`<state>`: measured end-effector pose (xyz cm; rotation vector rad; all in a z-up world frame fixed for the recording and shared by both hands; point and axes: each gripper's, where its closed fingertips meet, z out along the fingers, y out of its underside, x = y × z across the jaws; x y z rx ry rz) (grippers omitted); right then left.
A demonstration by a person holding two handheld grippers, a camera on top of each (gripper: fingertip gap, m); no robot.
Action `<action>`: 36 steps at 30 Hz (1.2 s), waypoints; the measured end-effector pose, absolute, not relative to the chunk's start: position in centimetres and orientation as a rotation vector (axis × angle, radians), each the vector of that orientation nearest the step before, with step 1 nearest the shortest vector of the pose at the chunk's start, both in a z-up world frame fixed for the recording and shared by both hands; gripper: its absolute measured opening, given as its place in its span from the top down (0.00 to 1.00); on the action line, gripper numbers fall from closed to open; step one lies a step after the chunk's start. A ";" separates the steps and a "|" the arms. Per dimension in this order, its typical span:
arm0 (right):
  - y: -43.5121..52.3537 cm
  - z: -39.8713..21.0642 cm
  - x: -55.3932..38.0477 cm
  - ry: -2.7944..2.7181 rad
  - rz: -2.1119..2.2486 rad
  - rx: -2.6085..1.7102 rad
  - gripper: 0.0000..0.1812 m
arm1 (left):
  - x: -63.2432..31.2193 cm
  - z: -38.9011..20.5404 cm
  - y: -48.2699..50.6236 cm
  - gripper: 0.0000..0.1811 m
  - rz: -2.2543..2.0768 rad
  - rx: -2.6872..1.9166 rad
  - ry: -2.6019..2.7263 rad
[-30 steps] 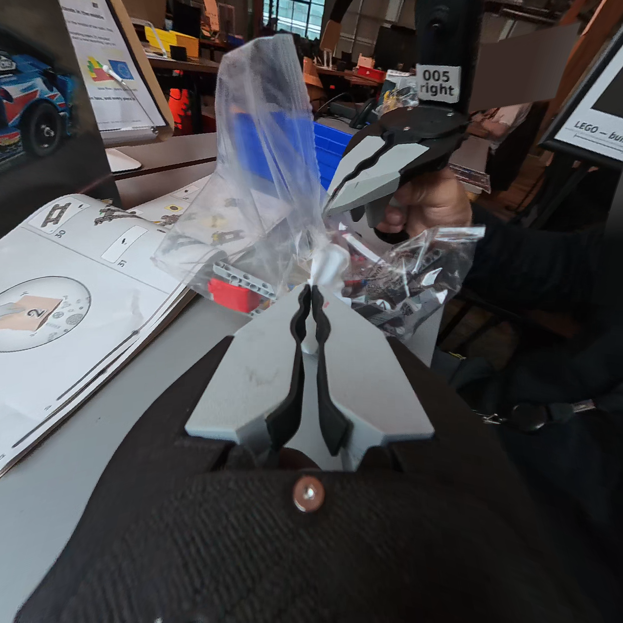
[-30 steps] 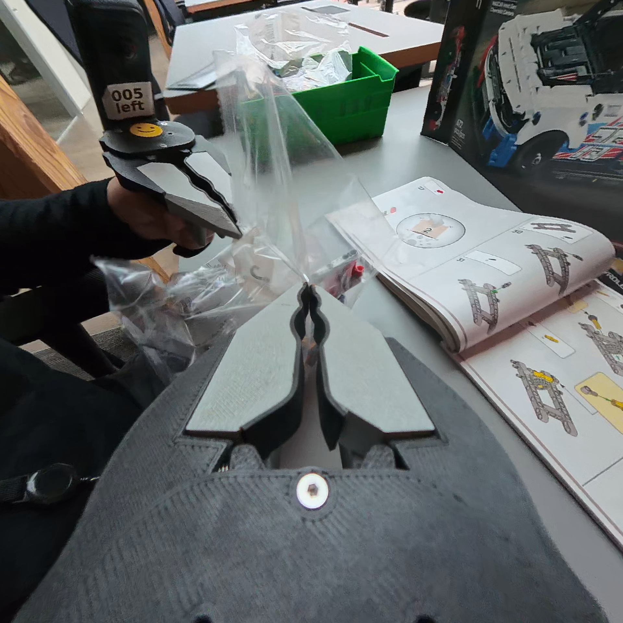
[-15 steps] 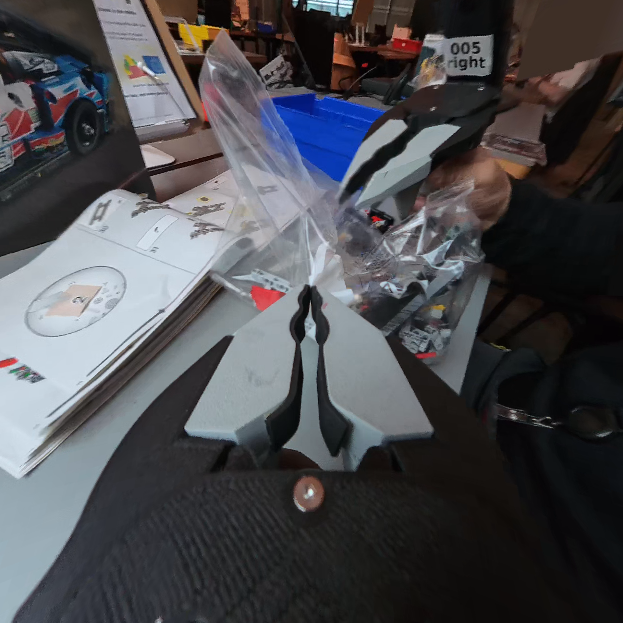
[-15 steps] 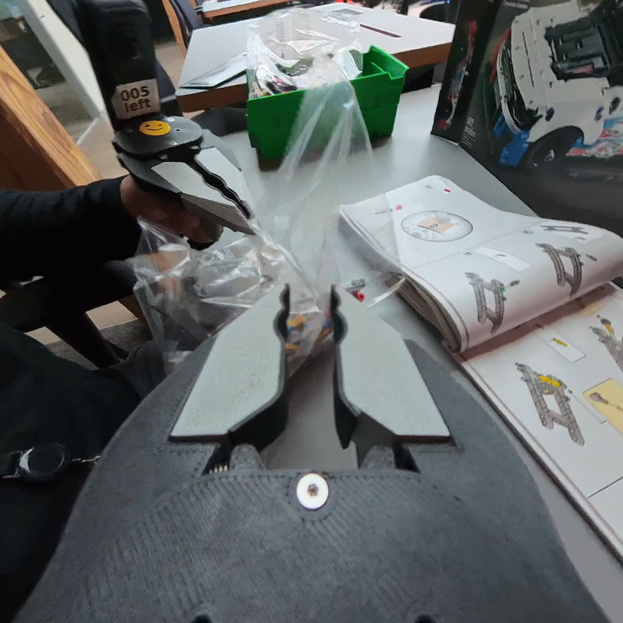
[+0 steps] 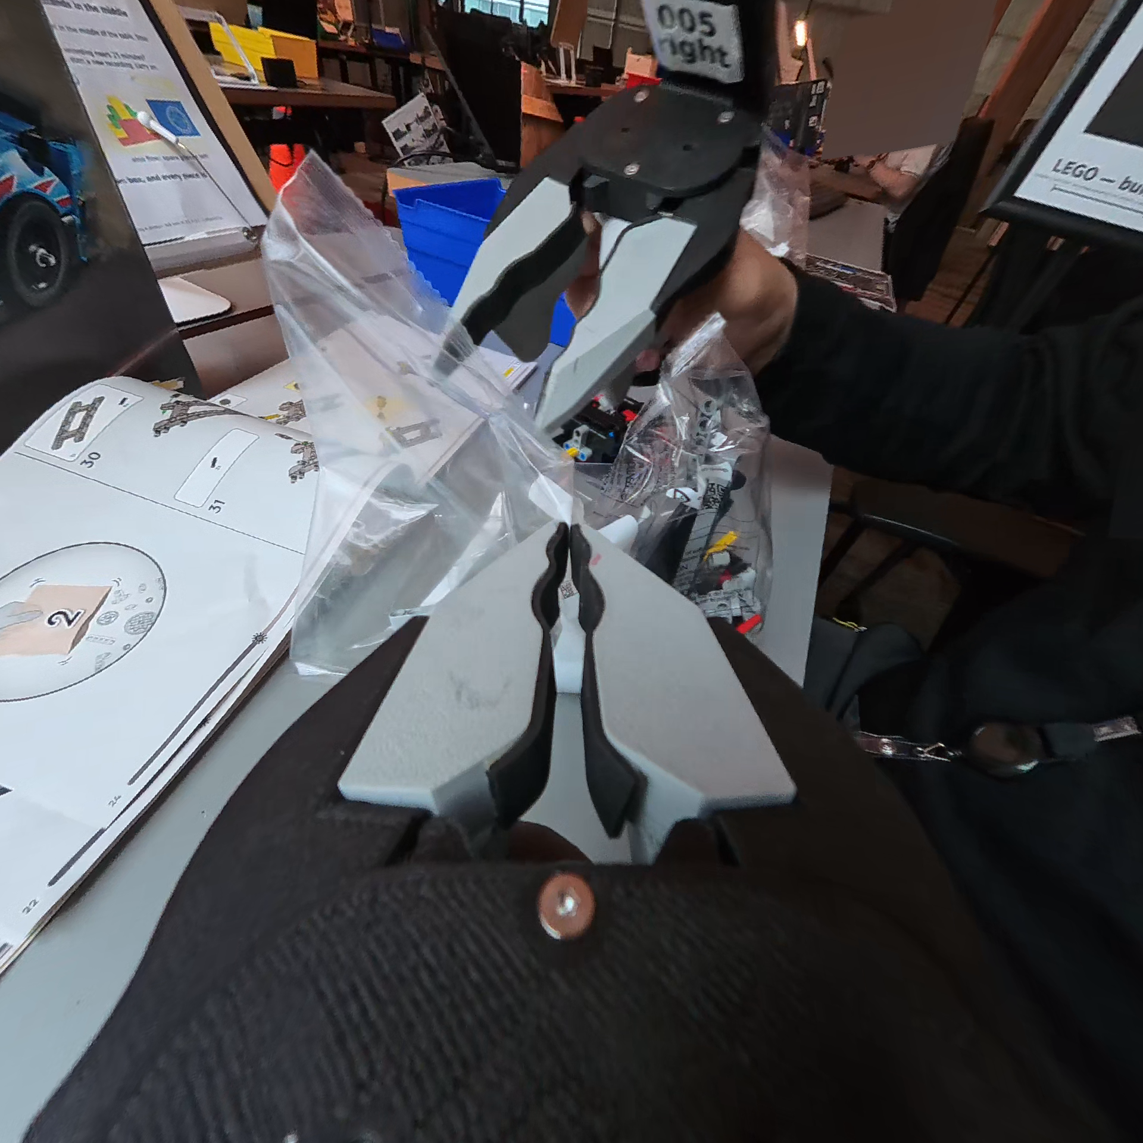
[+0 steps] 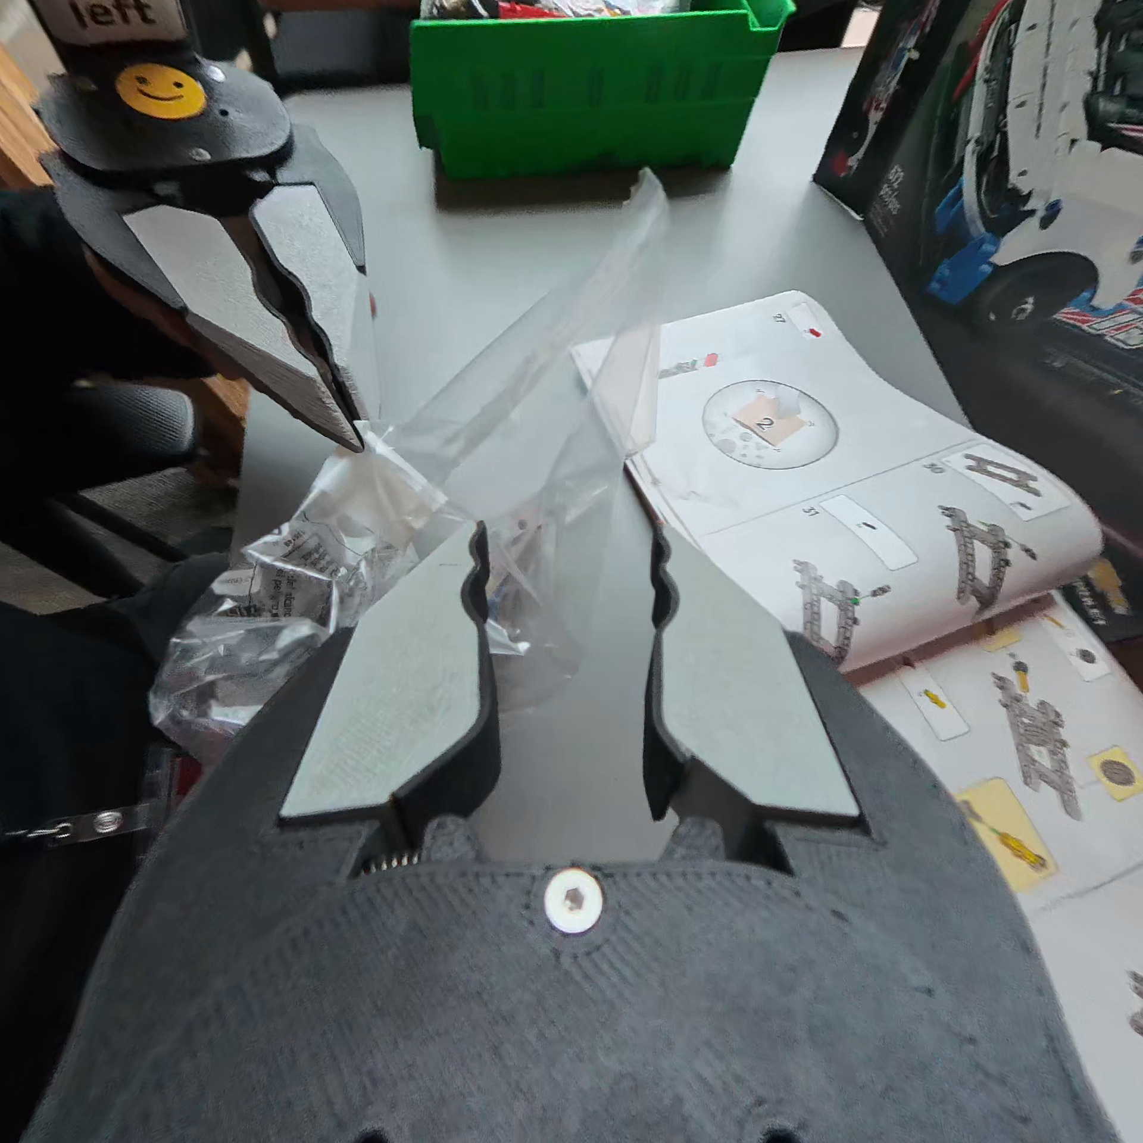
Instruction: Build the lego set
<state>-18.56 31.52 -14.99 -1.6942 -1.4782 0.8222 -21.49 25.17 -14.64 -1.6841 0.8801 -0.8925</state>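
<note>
A clear plastic bag of small lego parts [image 5: 699, 495] hangs at the grey table's near edge, its empty upper flap [image 5: 365, 346] standing up. My left gripper [image 5: 568, 533] is shut on the bag's white crumpled neck. My right gripper [image 5: 498, 391] is open just above and behind the bag, its fingertips at the flap. In the right wrist view my right gripper [image 6: 569, 538] is open with the loose flap [image 6: 556, 383] ahead of it and grips nothing. The left gripper [image 6: 357, 440] pinches the bag [image 6: 291, 594] at the left.
An open instruction booklet [image 6: 866, 495] lies on the table [image 6: 495, 260] to the right of the bag. It also shows in the left wrist view [image 5: 154, 556]. A green bin [image 6: 587, 93] stands at the back, the set's box [image 6: 1020, 185] at the far right. A blue bin [image 5: 445, 229] stands behind.
My right gripper has opened and let go of the bag's flap, and it has lifted a little. My left gripper stays shut on the bag's neck.
</note>
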 end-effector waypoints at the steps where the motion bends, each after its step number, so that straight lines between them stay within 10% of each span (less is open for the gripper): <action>1: 31.4 -15.1 -18.8 -1.473 0.899 -1.708 0.72 | -21.5 -14.6 25.1 1.00 -0.910 -1.674 0.887; 8: 29.7 -15.6 -20.3 -1.542 1.161 -1.769 0.99 | -22.4 -14.1 25.8 0.96 -0.933 -1.693 0.868; 21: 28.1 -14.8 -20.6 -1.625 1.017 -1.744 1.00 | -20.4 -12.7 26.4 0.83 -0.853 -1.840 0.978; 26: 27.3 -14.0 -20.7 -1.668 0.988 -1.690 1.00 | -20.7 -11.6 26.7 1.00 -0.920 -1.826 0.917; 36: 28.4 -13.3 -20.2 -1.516 0.997 -1.640 1.00 | -22.8 -11.5 27.7 1.00 -0.831 -1.683 0.716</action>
